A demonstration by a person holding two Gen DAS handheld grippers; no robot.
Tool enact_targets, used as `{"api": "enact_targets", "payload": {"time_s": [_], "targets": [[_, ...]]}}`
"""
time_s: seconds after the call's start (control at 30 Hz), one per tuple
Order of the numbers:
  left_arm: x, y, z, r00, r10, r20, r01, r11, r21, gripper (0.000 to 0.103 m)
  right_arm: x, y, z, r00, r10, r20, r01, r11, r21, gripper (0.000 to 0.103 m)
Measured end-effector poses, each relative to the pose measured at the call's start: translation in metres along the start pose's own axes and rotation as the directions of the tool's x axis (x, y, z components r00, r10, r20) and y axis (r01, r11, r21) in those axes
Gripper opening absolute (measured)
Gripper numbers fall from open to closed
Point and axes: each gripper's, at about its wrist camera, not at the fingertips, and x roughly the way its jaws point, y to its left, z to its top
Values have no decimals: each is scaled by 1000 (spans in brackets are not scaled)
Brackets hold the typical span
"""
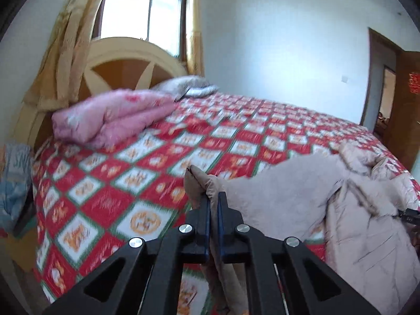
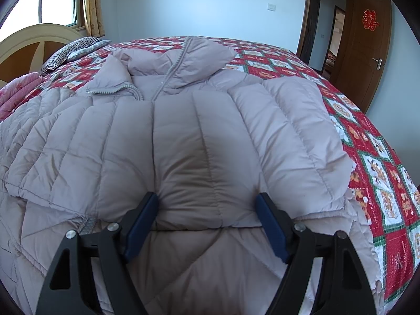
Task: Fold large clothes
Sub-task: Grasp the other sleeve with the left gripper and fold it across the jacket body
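Observation:
A large pale mauve quilted down coat lies spread on the bed, collar and zipper toward the far side. My left gripper is shut on a pinched-up fold of the coat's edge, which is lifted off the bedspread; the rest of the coat trails away to the right. My right gripper points down onto the coat's middle. Its jaws stand wide, and the blue pads press into both sides of a thick puffed bulge of the coat.
The bed wears a red, white and green checked bedspread. A folded pink quilt and a striped pillow lie by the cream headboard. A blue cloth hangs at the left. A brown door stands open far right.

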Motion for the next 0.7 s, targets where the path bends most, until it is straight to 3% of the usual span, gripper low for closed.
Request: {"api": "enact_targets", "payload": {"time_s": [0.13, 0.3, 0.47, 0.7], "targets": [[-12, -44, 44, 993, -100, 63, 95, 993, 67, 3, -10, -1, 4, 1000, 3, -22, -3, 1000, -7, 80], [-19, -126, 87, 955, -275, 108, 255, 952, 170, 3, -41, 2, 0, 999, 47, 22, -47, 998, -38, 83], [-12, -219, 90, 903, -424, 74, 389, 878, 278, 3, -41, -11, -16, 999, 34, 8, -34, 999, -26, 84], [17, -348, 55, 811, -583, -52, 565, 757, 328, 3, -34, -37, -32, 997, 76, 5, -76, 992, 101, 85]]}}
